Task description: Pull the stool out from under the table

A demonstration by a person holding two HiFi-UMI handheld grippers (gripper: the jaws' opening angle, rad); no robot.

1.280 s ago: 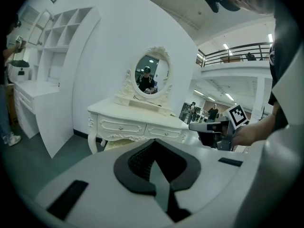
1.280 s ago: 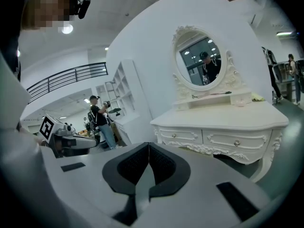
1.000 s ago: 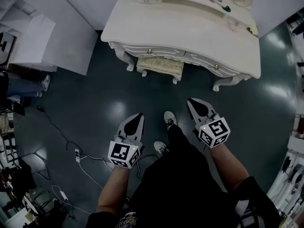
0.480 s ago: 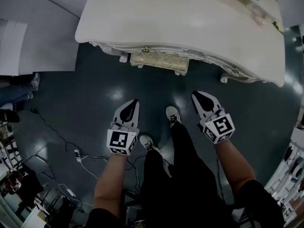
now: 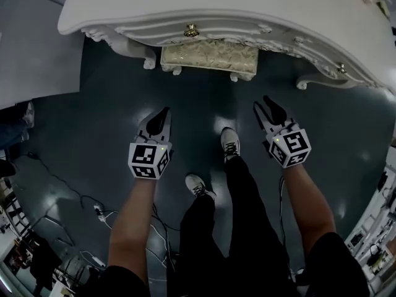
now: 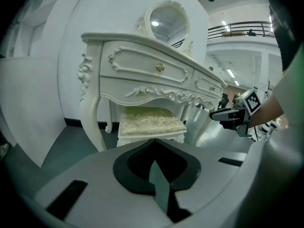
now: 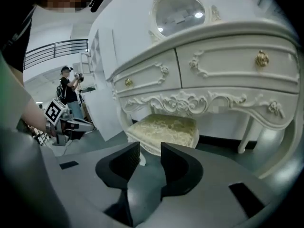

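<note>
**Table** (image 5: 260, 5): white and carved, with a curved front and drawers with brass knobs (image 5: 191, 30). An oval mirror (image 6: 166, 22) stands at the back of its top. We use it as the landmark for every entry below.

**Stool** (image 5: 209, 57): cream patterned cushion on a white frame. We find it upright on the dark floor (image 5: 93, 122), tucked under the table's front edge between the front legs. Only the near part of the seat shows out from under the table.

**Left gripper** (image 5: 163, 112): held over the floor in front of the table, pointing toward it, well apart from both table and stool. We note its jaws pressed together, with nothing between them.

**Right gripper** (image 5: 264, 103): also in front of the table, nearer its right front leg, pointing toward it and well apart from the stool. We note its jaws partway apart, having just been opening. Only floor shows in the gap, and they hold nothing.

**Shoes** (image 5: 230, 142): the person's pair, on the floor in front of the table, between the two grippers.

**Cables** (image 5: 102, 210): loose on the floor, farther from the table than the left gripper.

**Second person** (image 7: 69, 87): standing well off beyond the table's left end.
</note>
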